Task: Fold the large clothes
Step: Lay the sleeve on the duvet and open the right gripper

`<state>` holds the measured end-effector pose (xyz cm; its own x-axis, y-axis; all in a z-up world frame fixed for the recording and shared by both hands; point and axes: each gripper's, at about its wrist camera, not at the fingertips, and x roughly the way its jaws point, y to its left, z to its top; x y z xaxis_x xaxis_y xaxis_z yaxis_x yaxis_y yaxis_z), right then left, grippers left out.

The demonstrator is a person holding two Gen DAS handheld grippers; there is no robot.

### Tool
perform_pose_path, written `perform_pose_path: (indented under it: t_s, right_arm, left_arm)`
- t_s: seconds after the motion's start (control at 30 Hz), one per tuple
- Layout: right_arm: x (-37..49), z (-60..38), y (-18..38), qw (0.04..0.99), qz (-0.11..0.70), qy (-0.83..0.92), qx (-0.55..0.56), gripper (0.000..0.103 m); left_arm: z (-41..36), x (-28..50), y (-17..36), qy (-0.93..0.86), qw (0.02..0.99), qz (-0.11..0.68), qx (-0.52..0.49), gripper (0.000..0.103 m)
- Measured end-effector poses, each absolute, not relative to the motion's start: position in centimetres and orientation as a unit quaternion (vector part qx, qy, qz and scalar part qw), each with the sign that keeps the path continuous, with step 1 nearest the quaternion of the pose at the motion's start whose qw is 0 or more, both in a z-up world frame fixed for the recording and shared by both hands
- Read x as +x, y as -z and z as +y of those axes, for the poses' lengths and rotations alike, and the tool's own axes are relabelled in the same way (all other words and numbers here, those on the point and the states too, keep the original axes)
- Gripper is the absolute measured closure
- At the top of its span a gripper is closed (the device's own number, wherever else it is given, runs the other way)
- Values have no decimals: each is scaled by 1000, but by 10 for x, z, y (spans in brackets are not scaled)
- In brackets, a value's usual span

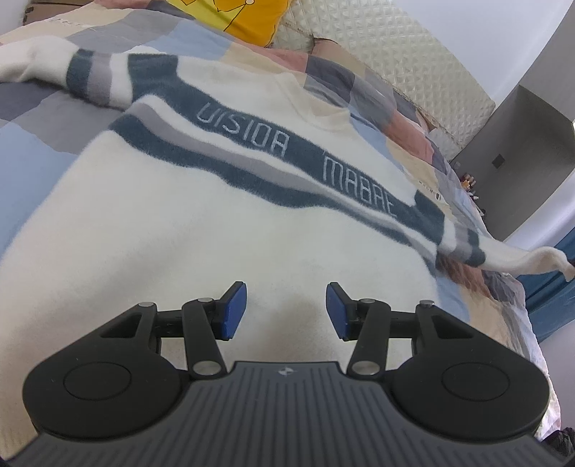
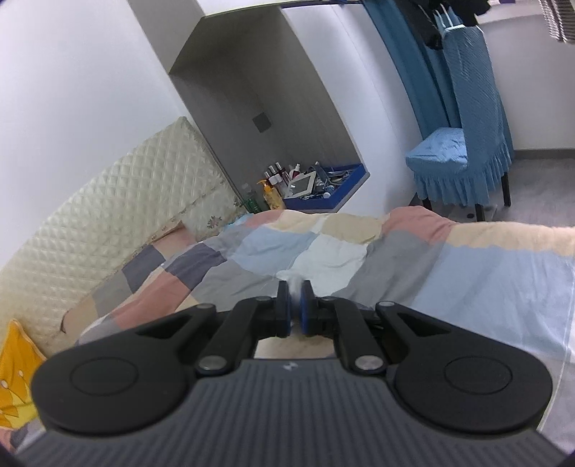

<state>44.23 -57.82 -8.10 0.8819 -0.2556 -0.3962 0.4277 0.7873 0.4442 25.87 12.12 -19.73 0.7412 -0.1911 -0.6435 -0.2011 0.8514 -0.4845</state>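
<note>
A large cream sweater (image 1: 222, 230) with dark blue and grey bands and lettering across the chest is spread face up on a patchwork quilt (image 2: 485, 287), its collar toward the quilted headboard (image 1: 402, 61) and one sleeve stretched out to each side. The sleeve at the right of the left wrist view (image 1: 521, 257) is seen raised off the quilt, its cuff hanging in the air. A tuft of white fluffy fabric (image 2: 295, 287) is pinched between the blue pads of the right gripper (image 2: 295, 312), whose jaws are closed tight on it; this fabric is judged to be that sleeve's cuff, though the link is not shown directly. The left gripper (image 1: 286, 310) is held just above the lower body of the sweater with its jaws at a middling gap and nothing between them. The step in hand is taken to be folding that sleeve inward over the chest. It is done well if the cuff is carried across in a low arc so the sleeve is laid flat along the striped band, and the pinch is kept until the fabric rests. The body could be steadied by the free gripper near the shoulder so that the knit is not dragged along. A yellow pillow (image 1: 237, 14) lies beyond the collar.
</note>
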Motion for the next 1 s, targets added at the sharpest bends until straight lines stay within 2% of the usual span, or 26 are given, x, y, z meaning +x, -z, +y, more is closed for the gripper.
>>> perform_pose_path:
  t_s: [0.57, 0.8, 0.9, 0.97, 1.0]
  right_arm:
    - [397, -621, 223, 894, 261, 263, 252, 95]
    - [391, -611, 242, 893, 281, 263, 236, 95]
    - [385, -611, 234, 901, 263, 253, 236, 92]
    - [381, -608, 226, 902, 258, 260, 227, 84]
    - [380, -606, 221, 902, 259, 266, 220, 71]
  left_arm:
    - [121, 267, 195, -2, 898, 362, -250, 48]
    - [121, 270, 197, 1, 897, 366, -248, 48]
    - [119, 270, 196, 1, 894, 370, -252, 48]
    - [119, 271, 193, 5, 893, 371, -254, 48]
    - [118, 271, 190, 9, 895, 371, -248, 48]
